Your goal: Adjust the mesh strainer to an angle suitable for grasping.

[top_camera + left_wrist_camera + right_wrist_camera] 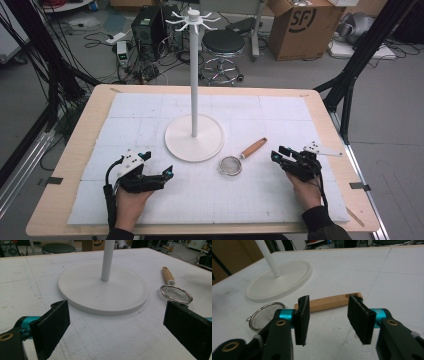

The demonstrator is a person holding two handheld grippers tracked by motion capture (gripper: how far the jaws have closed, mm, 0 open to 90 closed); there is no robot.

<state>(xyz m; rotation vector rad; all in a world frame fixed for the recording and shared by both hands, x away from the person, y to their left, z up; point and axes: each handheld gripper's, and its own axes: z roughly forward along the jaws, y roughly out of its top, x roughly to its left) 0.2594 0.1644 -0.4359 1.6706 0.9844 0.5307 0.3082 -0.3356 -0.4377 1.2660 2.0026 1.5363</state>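
While strainer (242, 157) lies flat on surface (280, 190) beside stand base (194, 137), wooden handle angles up-right; right gripper (329, 315) view reveals handle's end slot. Both jaws released, left gripper (117, 322) wide.

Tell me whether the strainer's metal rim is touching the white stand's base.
Apart. The left gripper view shows a strip of bare mat between the strainer and the stand's base; the high view agrees.

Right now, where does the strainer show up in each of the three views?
High view: the strainer lies right of centre, beside the white stand's base.
Left gripper view: strainer at right, above the right jaw.
Right gripper view: strainer lower left, handle behind the jaws.
Shared landmark: the stand's base.
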